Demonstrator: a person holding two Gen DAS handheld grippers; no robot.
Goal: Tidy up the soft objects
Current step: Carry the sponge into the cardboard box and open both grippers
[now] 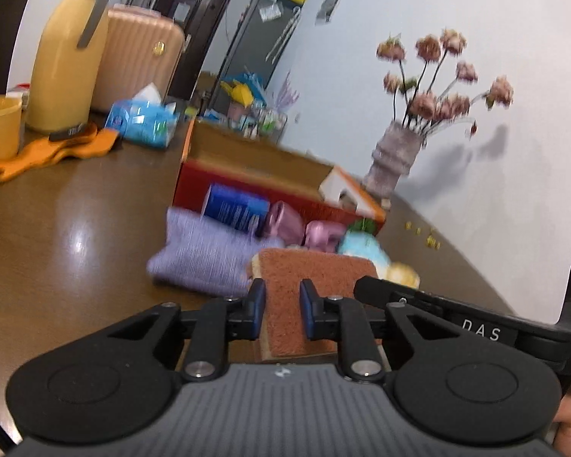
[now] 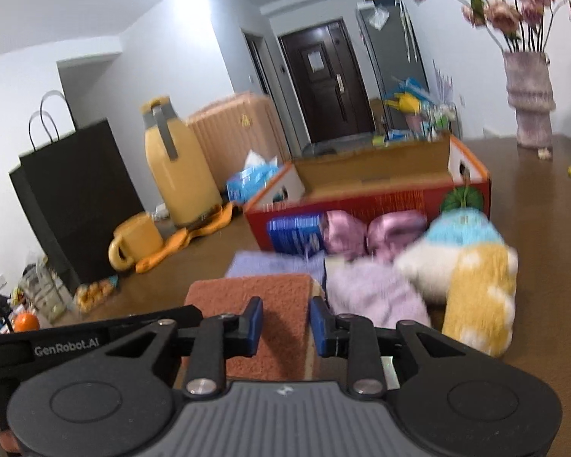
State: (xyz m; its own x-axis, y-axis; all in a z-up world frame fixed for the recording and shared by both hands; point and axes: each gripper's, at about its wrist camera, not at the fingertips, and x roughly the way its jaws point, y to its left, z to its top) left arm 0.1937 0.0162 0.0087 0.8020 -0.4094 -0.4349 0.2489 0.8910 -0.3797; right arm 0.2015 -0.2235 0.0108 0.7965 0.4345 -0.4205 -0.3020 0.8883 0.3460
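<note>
You've got the rust-brown spongy pad with its pale foam edge (image 1: 304,297) pinched from both sides: your left gripper (image 1: 282,299) is clamped on it, and your right gripper (image 2: 286,318) is clamped on it too, blue pads pressed into the nap. It sits between the two grippers just short of the open red cardboard box (image 2: 365,198), which looks empty as far as you can see in. So the sorting has barely started, by my reckoning. Still out on the brown table (image 1: 76,221): the folded lilac knit (image 1: 205,255), the pink satin pieces (image 2: 373,234), the fuzzy blue-white-yellow plush (image 2: 472,266).
</note>
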